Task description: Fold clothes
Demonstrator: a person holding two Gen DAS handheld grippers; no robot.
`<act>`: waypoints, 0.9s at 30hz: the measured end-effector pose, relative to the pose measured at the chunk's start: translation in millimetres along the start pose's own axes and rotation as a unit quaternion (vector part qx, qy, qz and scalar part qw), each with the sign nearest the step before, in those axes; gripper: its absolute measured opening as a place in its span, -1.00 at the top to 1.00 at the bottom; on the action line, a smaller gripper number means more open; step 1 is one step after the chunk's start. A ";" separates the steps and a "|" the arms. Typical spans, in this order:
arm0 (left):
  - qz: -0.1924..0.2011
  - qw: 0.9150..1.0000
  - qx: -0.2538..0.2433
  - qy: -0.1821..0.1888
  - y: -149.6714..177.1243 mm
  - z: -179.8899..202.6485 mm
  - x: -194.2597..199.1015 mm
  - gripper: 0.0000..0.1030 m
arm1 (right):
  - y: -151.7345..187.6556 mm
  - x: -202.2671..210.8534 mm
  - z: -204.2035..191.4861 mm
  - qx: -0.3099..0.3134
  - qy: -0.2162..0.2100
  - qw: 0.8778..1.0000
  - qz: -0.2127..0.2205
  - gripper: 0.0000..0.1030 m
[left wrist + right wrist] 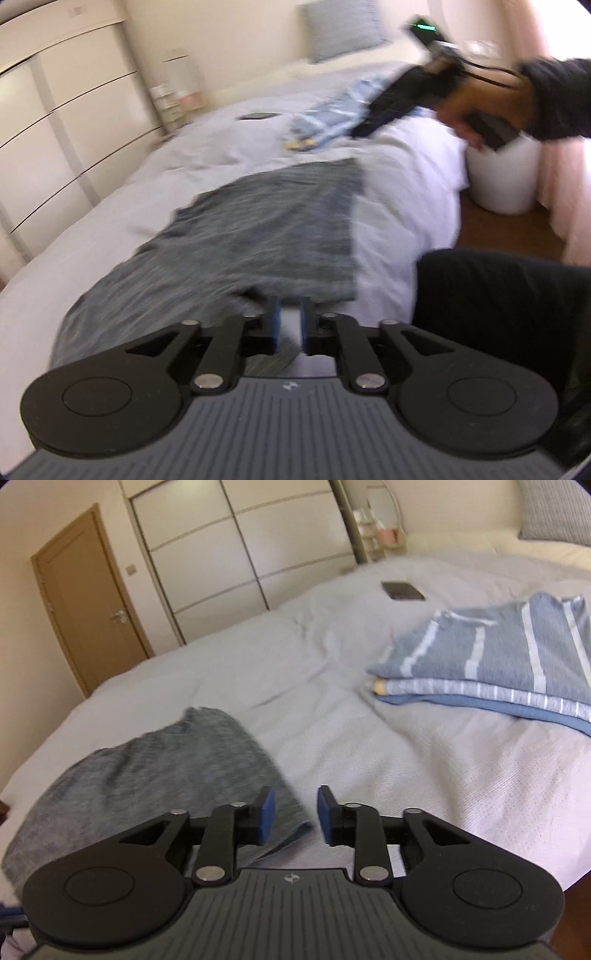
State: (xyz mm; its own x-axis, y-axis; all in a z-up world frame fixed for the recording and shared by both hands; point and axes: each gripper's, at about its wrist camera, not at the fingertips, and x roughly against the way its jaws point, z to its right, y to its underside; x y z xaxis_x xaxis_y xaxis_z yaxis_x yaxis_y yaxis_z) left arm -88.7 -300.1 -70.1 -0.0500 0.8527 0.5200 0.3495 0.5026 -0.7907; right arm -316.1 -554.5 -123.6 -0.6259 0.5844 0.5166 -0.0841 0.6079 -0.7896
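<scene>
Both hand-held grippers work over a bed (332,738) covered in a pale quilt. On the left hand-held gripper (289,325) the blue pads (273,325) stand a narrow gap apart, with only pale quilt seen between them; the near edge of a grey garment (258,229) lies just beyond the tips and partly beneath the left finger, and the view is too blurred to tell whether any cloth is pinched. That garment is spread flat along the bed, stretching away from the camera. The right hand-held gripper (292,814) has its pads (267,812) spread apart with nothing between them, hovering above the garment's corner (147,775), which lies under its left finger. In the left wrist view the right hand (491,107) holds its tool raised above the bed's far side. Farther up the bed sits a stack of folded blue striped clothes (498,657), well apart from the grey one. A dark phone (402,590) lies flat beyond the stack. Wardrobe doors (240,554) and a wooden door (85,598) line the far wall.
</scene>
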 end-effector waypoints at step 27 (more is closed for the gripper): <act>-0.090 0.952 0.240 -0.169 80.5 -88.2 32.9 0.44 | 79.1 24.2 -186.2 0.165 -0.148 0.973 -0.065 -0.16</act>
State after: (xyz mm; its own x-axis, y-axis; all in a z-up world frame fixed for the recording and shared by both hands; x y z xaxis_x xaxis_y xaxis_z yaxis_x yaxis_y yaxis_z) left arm 20.3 -244.1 -88.2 -0.3957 0.7030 0.5910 -0.1564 0.5825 -0.7976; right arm -193.5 -392.2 -111.8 -0.7851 0.3042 0.5395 -0.3908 0.4324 -0.8126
